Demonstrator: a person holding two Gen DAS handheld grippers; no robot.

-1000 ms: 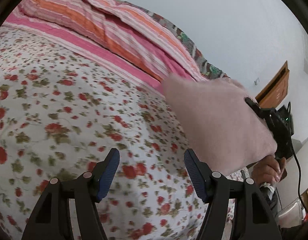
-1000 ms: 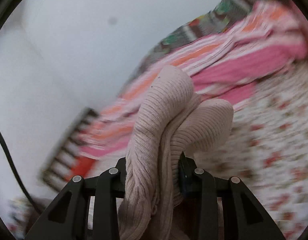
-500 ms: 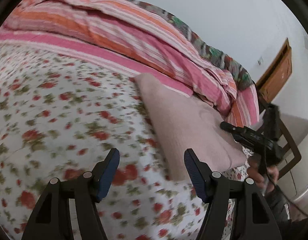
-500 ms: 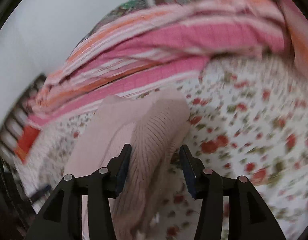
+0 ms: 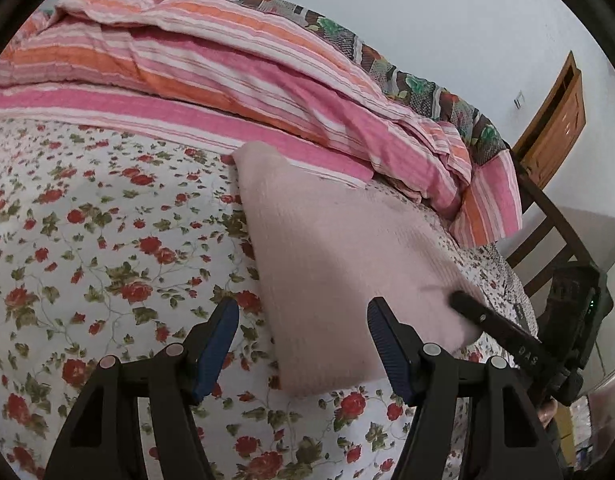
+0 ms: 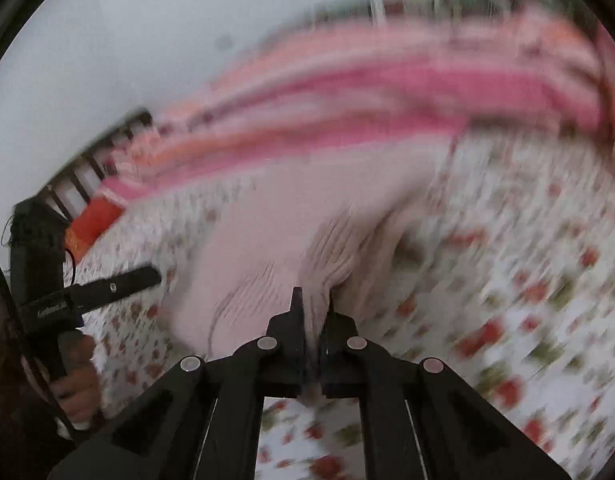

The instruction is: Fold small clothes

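Right wrist view: right gripper (image 6: pixel 313 300) pinched tight on a bunched edge of the pink knit garment (image 5: pixel 339 248), which lies in a folded slab on the floral bedsheet (image 5: pixel 107 240). Left gripper (image 5: pixel 303 344) hangs wide, empty. Looks mostly folded; releasing and tidying remain, I'd say.

soft even light, right view motion-blurred
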